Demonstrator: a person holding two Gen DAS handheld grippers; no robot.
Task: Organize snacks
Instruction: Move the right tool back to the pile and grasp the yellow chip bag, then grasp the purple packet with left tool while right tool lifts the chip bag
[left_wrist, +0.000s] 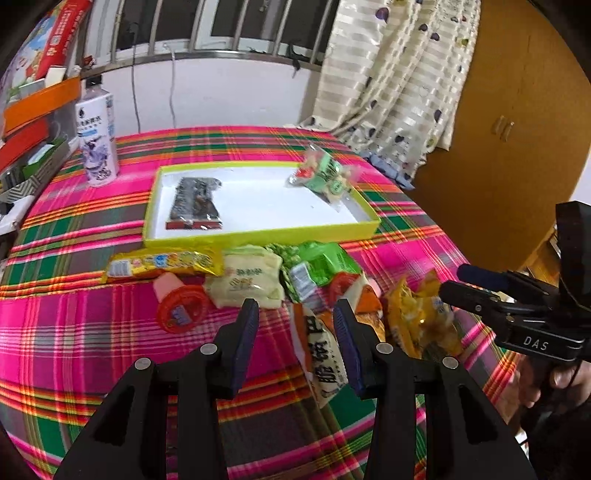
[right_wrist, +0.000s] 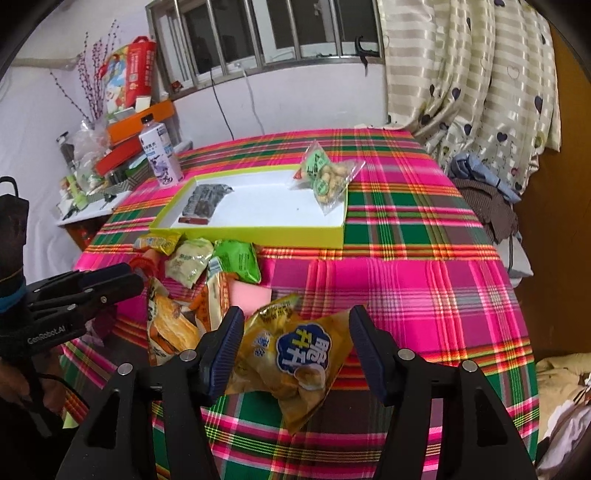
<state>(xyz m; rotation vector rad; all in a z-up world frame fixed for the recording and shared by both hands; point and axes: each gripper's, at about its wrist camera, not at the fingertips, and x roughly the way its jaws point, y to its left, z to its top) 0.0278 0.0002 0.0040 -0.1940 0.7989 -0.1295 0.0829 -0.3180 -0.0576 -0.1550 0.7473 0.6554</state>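
A pink, green and orange plaid-clothed table (left_wrist: 92, 325) fills the left wrist view; the left gripper (left_wrist: 295, 314), jaws spread and empty, hovers at lower centre before a heap of snack packets (left_wrist: 251, 277), below the shallow yellow-green cardboard tray (left_wrist: 258, 234).

In the right wrist view, the right gripper (right_wrist: 295, 325) at lower centre has jaws spread around a crinkly yellow foil snack bag (right_wrist: 295, 362); whether they touch it is unclear.

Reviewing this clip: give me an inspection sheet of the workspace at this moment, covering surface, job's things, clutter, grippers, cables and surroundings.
Surface: pink, green and orange plaid tablecloth.
Job's things: shallow yellow-green cardboard tray with white floor holds a dark snack packet at its left end and a clear bag of nuts with green label at its right; loose snack packets heaped in front of it; yellow crinkled chip bag nearest.
Clutter: white printed bottle; stacked orange and red boxes on a side stand.
Grippers: left gripper open, above the pile; right gripper open, chip bag between its fingers, unpressed.
Cables: two cords hang below the window.
Surroundings: barred window, heart-print curtain.
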